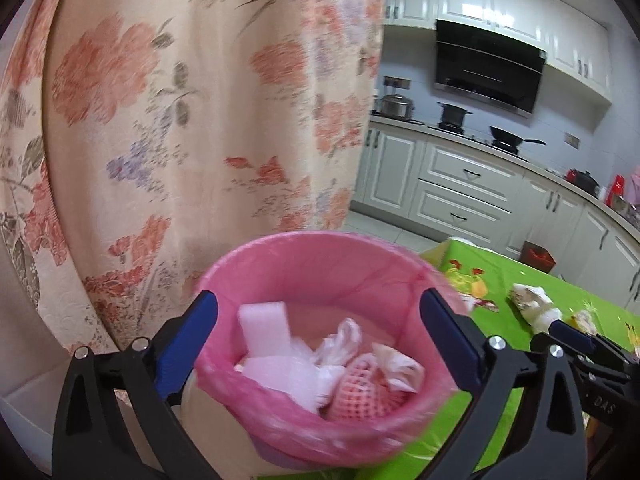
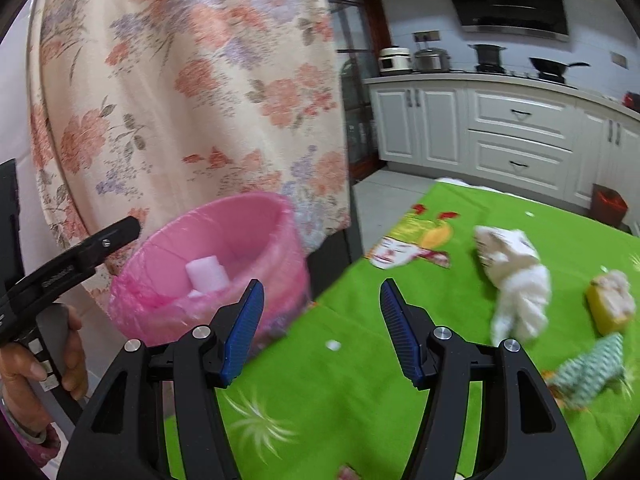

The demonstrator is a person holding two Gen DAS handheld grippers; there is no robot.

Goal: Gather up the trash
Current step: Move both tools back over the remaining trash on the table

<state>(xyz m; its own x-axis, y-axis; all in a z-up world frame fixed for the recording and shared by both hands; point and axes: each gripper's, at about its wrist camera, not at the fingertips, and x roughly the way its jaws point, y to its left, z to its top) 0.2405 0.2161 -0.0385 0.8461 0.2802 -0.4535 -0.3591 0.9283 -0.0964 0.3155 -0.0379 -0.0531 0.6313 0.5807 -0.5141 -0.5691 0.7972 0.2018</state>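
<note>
My left gripper [image 1: 320, 336] is shut on a bin lined with a pink bag [image 1: 320, 264], one finger on each side of it. The bin holds white foam, crumpled plastic and a pink foam net. My right gripper [image 2: 322, 328] is open and empty above the green tablecloth [image 2: 340, 400]. The pink-lined bin [image 2: 224, 240] hangs off the table's left edge, to the left of my right gripper. Crumpled white paper [image 2: 516, 280], a yellow sponge piece [image 2: 608, 308] and a green-white wrapper [image 2: 592, 368] lie on the table to the right. The white paper also shows in the left wrist view [image 1: 536, 304].
A floral curtain [image 2: 180, 80] hangs close behind the bin. White kitchen cabinets [image 2: 520, 128] with pots and a range hood run along the back. A small red bin [image 2: 608, 204] stands on the floor. A small white scrap [image 2: 333, 345] lies on the cloth.
</note>
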